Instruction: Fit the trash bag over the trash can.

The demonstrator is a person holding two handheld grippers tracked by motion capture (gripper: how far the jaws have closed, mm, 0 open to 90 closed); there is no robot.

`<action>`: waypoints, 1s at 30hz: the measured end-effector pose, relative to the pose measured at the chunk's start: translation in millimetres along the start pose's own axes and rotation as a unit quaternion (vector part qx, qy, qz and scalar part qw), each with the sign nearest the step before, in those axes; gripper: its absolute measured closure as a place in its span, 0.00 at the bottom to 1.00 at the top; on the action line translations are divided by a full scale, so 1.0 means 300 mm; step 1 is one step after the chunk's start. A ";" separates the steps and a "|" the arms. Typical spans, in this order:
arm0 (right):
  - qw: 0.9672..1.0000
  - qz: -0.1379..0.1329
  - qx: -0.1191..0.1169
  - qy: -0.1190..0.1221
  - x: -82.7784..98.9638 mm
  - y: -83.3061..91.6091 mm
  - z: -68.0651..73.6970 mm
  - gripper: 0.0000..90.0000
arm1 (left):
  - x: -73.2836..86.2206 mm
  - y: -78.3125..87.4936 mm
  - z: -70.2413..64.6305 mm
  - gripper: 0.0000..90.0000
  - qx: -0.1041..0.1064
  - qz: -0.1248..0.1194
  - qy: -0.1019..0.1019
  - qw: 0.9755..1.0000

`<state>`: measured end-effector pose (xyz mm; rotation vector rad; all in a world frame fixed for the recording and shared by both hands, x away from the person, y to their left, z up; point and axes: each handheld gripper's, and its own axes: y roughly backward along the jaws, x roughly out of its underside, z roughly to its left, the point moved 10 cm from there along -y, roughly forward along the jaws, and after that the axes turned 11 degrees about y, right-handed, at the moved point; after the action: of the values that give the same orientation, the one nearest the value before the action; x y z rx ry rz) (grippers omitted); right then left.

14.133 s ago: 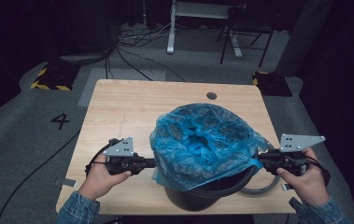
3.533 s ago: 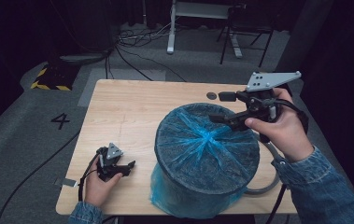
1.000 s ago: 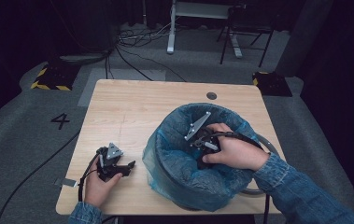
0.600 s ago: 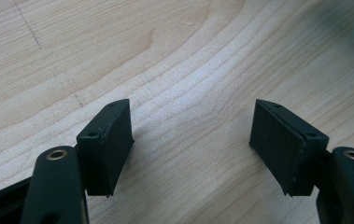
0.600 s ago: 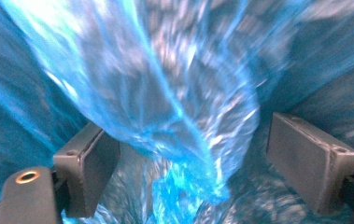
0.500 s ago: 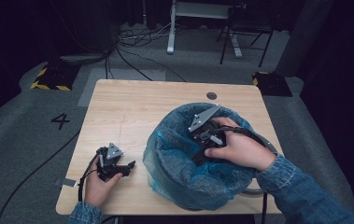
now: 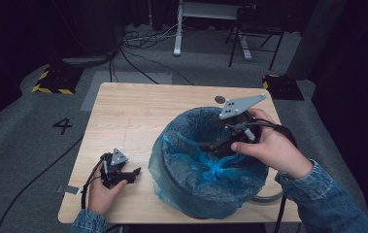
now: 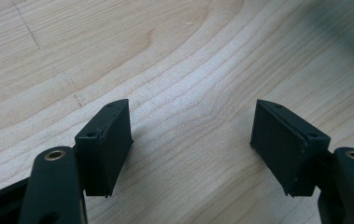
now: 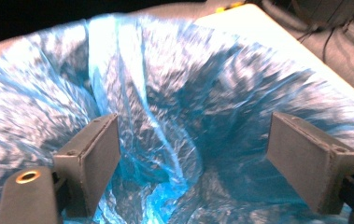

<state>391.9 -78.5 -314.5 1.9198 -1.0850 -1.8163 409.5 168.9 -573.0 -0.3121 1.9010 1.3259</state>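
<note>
Dark floor and loose cables are seen behind the wooden tabletop, where a black bin lined with a blue bag is parked near the front right edge. The right tool is held inside the bag's mouth with jaws spread wide (nothing gripped), while the left tool is rested on the tabletop just left of the bin, also spread wide.

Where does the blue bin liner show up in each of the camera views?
High view: the blue bin liner lines the bin right of centre, and the right gripper reaches into it.
Left gripper view: a dark sliver at the top right corner may be it; I cannot tell.
Right gripper view: it spreads behind both open jaws.
Shared landmark: the wooden table.
</note>
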 end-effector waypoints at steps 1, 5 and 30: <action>1.000 -0.008 0.004 -0.003 -0.006 0.015 -0.004 0.19 | 0.000 0.000 0.000 0.32 0.000 0.000 0.000 1.000; 0.999 -0.034 0.018 -0.008 -0.021 0.077 -0.020 0.19 | 0.000 0.000 0.000 0.32 0.000 0.000 -0.001 1.000; 0.993 -0.052 0.089 -0.049 0.151 0.325 -0.151 0.18 | 0.000 0.000 0.000 0.31 0.001 0.001 -0.002 1.000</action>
<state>399.9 -188.1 -275.5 2.0401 -1.2388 -1.9464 409.5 168.9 -573.0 -0.3075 1.8994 1.3251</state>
